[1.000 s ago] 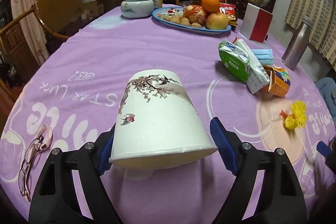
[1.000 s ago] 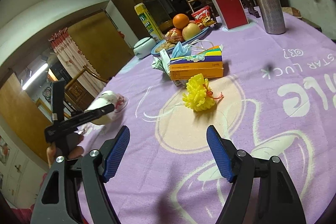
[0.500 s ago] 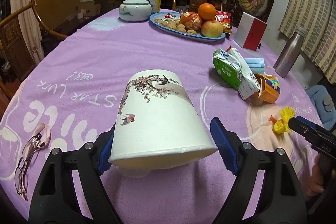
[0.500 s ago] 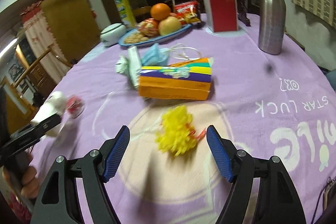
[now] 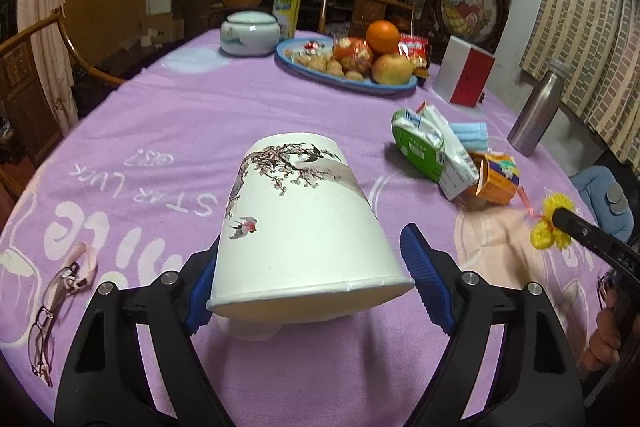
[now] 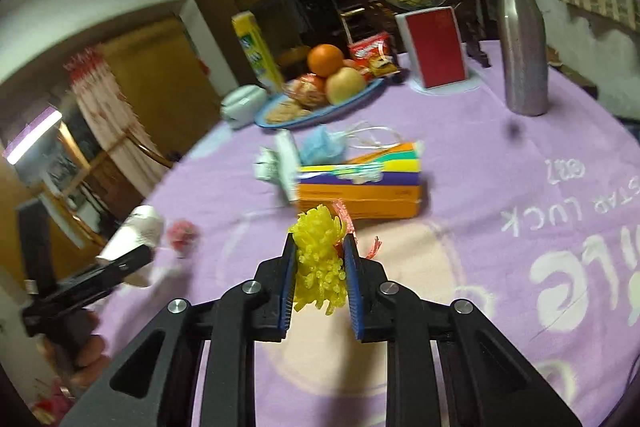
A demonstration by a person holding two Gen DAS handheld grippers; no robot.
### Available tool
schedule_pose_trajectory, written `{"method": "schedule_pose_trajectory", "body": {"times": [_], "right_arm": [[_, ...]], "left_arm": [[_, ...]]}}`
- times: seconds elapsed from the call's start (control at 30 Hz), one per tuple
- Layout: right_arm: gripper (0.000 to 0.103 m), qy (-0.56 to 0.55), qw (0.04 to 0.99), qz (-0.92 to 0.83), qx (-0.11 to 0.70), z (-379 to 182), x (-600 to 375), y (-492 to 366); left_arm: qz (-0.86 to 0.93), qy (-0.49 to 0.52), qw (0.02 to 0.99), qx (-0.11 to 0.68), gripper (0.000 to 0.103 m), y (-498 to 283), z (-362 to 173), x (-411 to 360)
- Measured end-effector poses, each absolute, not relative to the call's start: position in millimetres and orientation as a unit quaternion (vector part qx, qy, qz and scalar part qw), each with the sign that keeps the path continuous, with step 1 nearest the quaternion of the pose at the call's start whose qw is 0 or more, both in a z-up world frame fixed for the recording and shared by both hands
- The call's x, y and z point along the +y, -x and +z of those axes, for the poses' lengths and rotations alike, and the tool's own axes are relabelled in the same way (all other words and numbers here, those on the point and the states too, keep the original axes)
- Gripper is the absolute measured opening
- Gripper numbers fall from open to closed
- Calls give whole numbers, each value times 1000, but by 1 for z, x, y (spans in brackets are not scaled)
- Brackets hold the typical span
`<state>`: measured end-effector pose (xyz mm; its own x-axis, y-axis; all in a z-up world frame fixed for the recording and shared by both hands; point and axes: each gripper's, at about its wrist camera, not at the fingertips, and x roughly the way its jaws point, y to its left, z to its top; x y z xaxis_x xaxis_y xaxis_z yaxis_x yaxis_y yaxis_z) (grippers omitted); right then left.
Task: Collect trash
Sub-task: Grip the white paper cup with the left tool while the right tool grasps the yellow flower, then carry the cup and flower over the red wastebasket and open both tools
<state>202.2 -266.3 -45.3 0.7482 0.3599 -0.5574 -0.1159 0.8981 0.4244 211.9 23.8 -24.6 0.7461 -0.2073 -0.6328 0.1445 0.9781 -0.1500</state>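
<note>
I am closing my right gripper [image 6: 319,277] on the yellow net scrap [image 6: 320,267], just off the tablecloth [image 6: 520,167]. My left gripper [image 5: 316,291] is holding the paper cup [image 5: 304,227], jaws wide. Next, probably: carrying the scrap into the cup.

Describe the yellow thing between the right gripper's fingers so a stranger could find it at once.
On the round table's purple cloth, look in front of the orange and purple carton. There the right gripper is closing on a yellow mesh tuft with a red string tail. Nothing nearby is as frilly or bright yellow.
</note>
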Motion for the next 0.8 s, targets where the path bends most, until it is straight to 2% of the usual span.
{"method": "schedule_pose_trajectory", "body": {"times": [0.5, 0.8], "right_arm": [[23, -155, 923, 201, 289, -9, -228, -103], [23, -146, 914, 262, 275, 2, -193, -60]], "left_arm": [[-61, 87, 951, 289, 80, -97, 15, 75], [25, 107, 952, 286, 80, -12, 5, 142]]}}
